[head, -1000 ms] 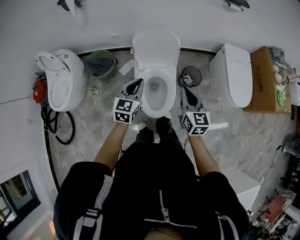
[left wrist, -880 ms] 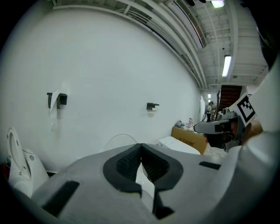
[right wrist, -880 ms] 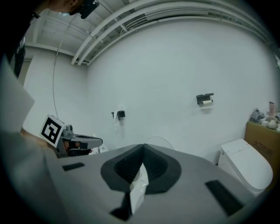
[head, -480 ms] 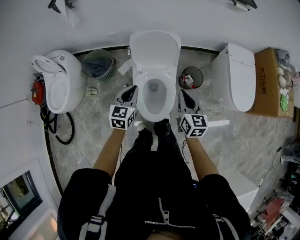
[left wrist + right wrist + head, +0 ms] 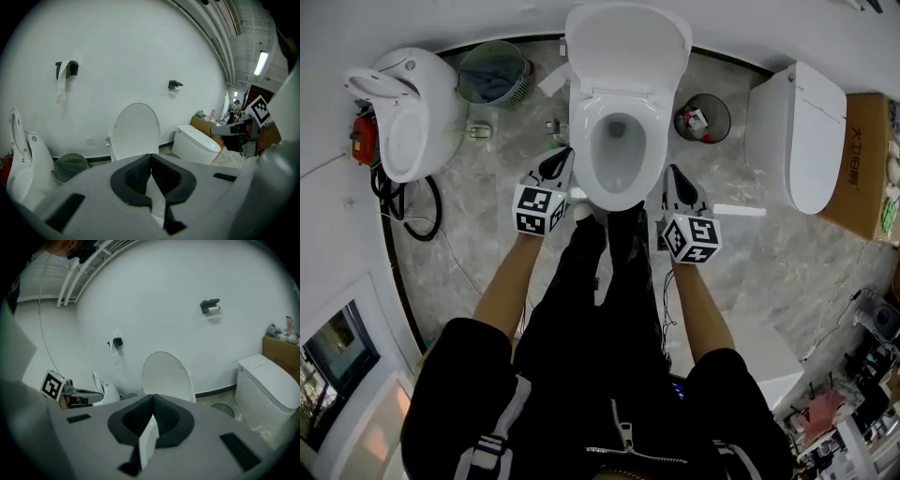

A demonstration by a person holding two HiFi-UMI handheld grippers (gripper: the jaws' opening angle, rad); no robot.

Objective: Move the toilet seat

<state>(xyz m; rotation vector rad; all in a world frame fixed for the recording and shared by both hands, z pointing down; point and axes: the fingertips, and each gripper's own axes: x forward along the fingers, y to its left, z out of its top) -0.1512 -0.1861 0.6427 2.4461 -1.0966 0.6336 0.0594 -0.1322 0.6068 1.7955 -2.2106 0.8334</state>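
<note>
Clenched on nothing, the left tool (image 5: pixel 151 159) and the right tool (image 5: pixel 153 399) both have their dark pads pressed together, with only a pale sliver showing past each pair.

The head view alone shows the floor layout. The toilet seat (image 5: pixel 582 141) rings the open bowl of the middle toilet (image 5: pixel 619 202), and one tool sits on either side of the bowl's front. The person's legs (image 5: pixel 600 281) stand just before it. From above, the lid (image 5: pixel 628 37) is a flat white shape against the wall. The two gripper views show it standing upright behind the bowl.

Only the gripper views show the wall holders (image 5: pixel 70 69), and there are two of them. Each gripper view also catches the other tool's marker cube (image 5: pixel 259 108) at its edge.

Counted from above, there are three toilets: the middle one, a left toilet (image 5: pixel 422 122) with its lid raised, and a right toilet (image 5: pixel 806 141) that is closed. There are two bins, a green basket (image 5: pixel 523 86) and a black bin (image 5: pixel 719 131), and one cardboard box (image 5: pixel 862 159) at the far right.
</note>
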